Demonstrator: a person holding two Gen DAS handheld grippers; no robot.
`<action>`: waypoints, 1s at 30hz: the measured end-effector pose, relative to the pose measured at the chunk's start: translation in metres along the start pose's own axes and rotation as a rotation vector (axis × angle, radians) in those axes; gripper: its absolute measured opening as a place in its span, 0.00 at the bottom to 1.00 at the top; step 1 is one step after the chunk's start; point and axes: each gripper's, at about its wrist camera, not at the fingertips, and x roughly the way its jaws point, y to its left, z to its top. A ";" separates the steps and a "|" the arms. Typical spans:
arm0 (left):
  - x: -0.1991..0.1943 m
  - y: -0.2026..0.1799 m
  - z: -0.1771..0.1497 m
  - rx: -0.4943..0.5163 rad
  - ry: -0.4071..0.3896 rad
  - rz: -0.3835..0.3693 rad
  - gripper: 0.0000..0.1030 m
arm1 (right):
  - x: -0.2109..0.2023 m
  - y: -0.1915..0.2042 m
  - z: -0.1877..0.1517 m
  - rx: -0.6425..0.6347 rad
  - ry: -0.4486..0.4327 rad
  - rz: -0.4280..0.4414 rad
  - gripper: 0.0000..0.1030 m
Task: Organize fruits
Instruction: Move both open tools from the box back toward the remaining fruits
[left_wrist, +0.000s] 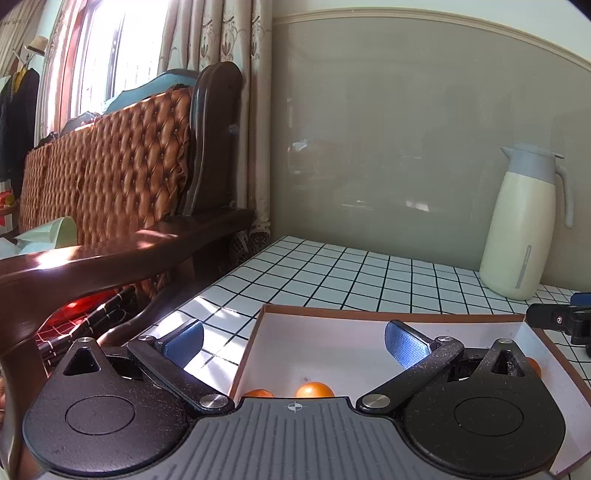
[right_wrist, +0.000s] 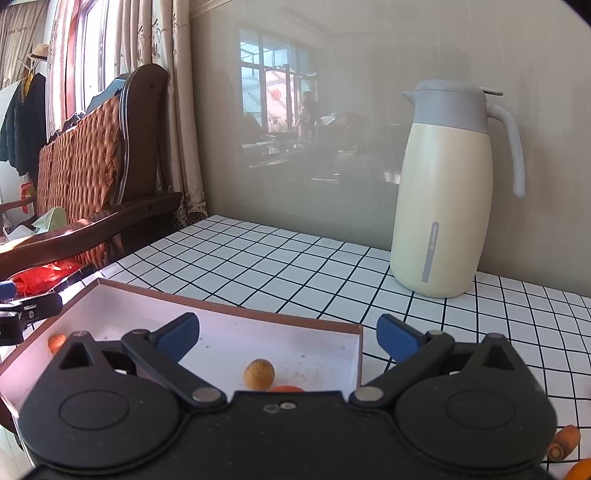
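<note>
A shallow white box with a brown rim (left_wrist: 369, 314) (right_wrist: 221, 306) lies on the checked tablecloth. Small orange fruits lie in it: one (left_wrist: 314, 389) by my left gripper's base, a yellowish one (right_wrist: 259, 373) and an orange one (right_wrist: 56, 341) in the right wrist view. My left gripper (left_wrist: 293, 341) is open and empty over the box's left edge. My right gripper (right_wrist: 288, 334) is open and empty over the box's right part. A carrot (right_wrist: 563, 441) lies on the table at lower right, with another orange fruit (right_wrist: 580, 470) at the corner.
A cream thermos jug (left_wrist: 521, 225) (right_wrist: 447, 192) stands at the back right against the grey wall. A wooden sofa with tufted brown cushions (left_wrist: 107, 173) stands left of the table. The other gripper's tip (left_wrist: 561, 321) (right_wrist: 26, 310) shows at each frame's edge.
</note>
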 end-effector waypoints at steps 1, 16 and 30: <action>-0.003 -0.001 0.000 0.002 -0.001 -0.010 1.00 | -0.002 0.001 0.000 -0.005 -0.001 0.001 0.94; -0.037 -0.024 -0.003 0.031 -0.016 -0.040 1.00 | -0.050 -0.009 -0.006 -0.008 -0.057 -0.005 0.94; -0.084 -0.048 -0.020 0.032 -0.015 -0.110 1.00 | -0.103 -0.027 -0.023 -0.007 -0.090 -0.039 0.94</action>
